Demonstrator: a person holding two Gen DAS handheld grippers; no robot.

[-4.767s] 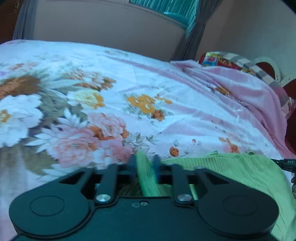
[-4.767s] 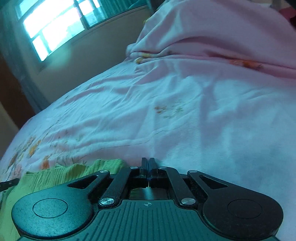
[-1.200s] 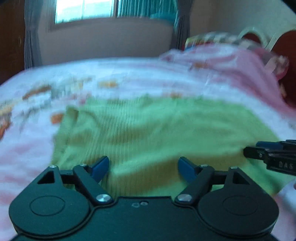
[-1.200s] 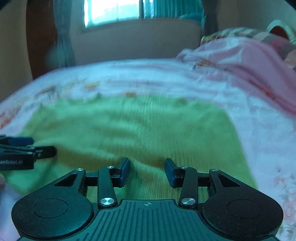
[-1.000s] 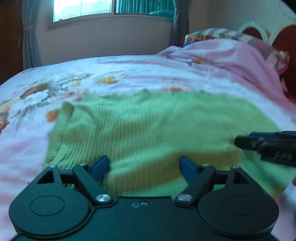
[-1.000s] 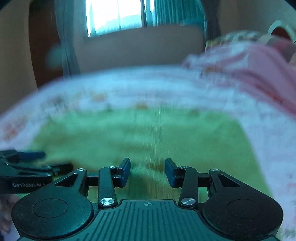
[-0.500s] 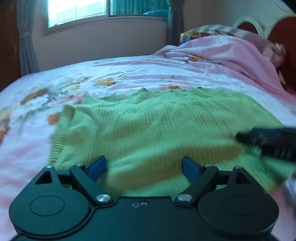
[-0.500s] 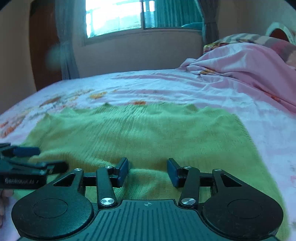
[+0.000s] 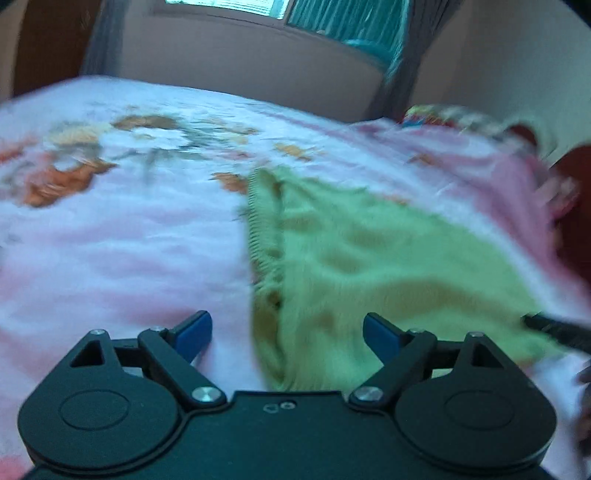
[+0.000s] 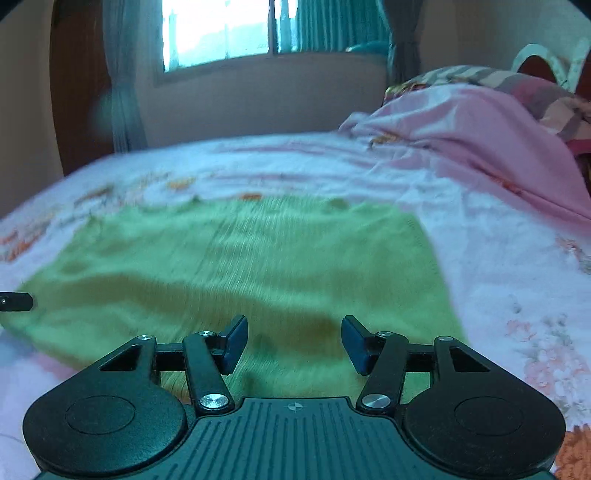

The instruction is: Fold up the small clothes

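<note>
Spreading right hand-held gripper (image 10: 293, 341) over green garment (image 10: 258, 266); left hand-held gripper (image 9: 286, 332) wide, empty; window (image 10: 221, 33) right view only.

Bed (image 10: 498, 280) carries pink floral sheet (image 9: 110, 236). Green ribbed knit garment (image 10: 258, 266) lies flat on sheet. Bunched pink blanket (image 10: 480, 140) beyond garment, to its right; patterned pillow (image 10: 491, 79) behind blanket.
</note>
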